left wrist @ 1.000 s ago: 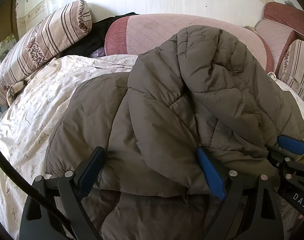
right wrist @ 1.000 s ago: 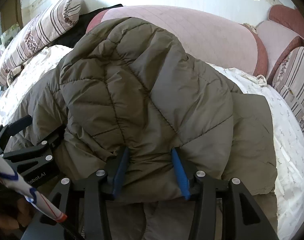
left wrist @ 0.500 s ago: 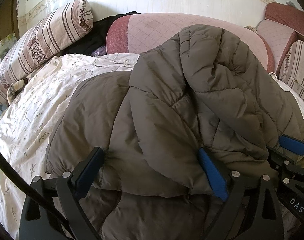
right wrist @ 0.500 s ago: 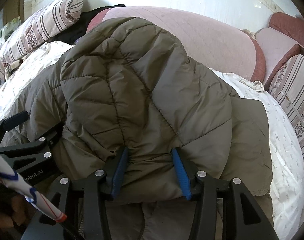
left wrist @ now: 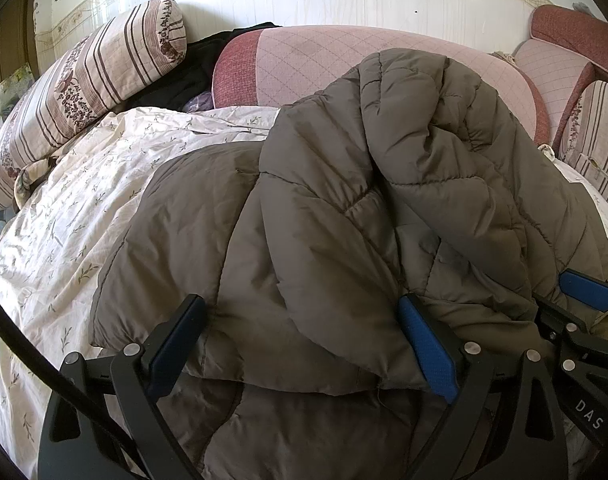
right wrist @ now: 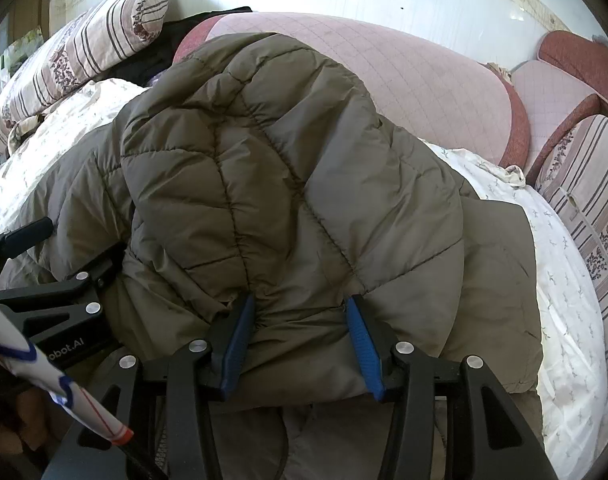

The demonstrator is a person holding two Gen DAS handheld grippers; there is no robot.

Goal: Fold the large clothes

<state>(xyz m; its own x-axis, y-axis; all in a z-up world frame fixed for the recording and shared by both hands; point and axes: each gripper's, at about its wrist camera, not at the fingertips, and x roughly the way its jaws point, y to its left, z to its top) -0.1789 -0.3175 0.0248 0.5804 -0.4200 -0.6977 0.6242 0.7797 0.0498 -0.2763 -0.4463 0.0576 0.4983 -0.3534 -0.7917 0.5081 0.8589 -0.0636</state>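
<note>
An olive-brown quilted puffer jacket [left wrist: 311, 240] lies on the bed, with its upper layer humped up in a tall fold [right wrist: 288, 168]. My right gripper [right wrist: 300, 340] is shut on the near edge of that fold, and the fabric puckers between its blue pads. My left gripper [left wrist: 304, 344] stands wide open at the jacket's near left edge. A thick fold lies between its fingers without being squeezed. In the right wrist view the left gripper [right wrist: 64, 248] sits low at the left against the jacket.
A floral white sheet [left wrist: 84, 208] covers the bed. A striped bolster pillow [left wrist: 96, 80] lies at the back left with dark clothing [left wrist: 192, 76] beside it. A pink padded headboard [right wrist: 423, 80] runs along the back, and striped cushions [right wrist: 591, 200] stand at the right.
</note>
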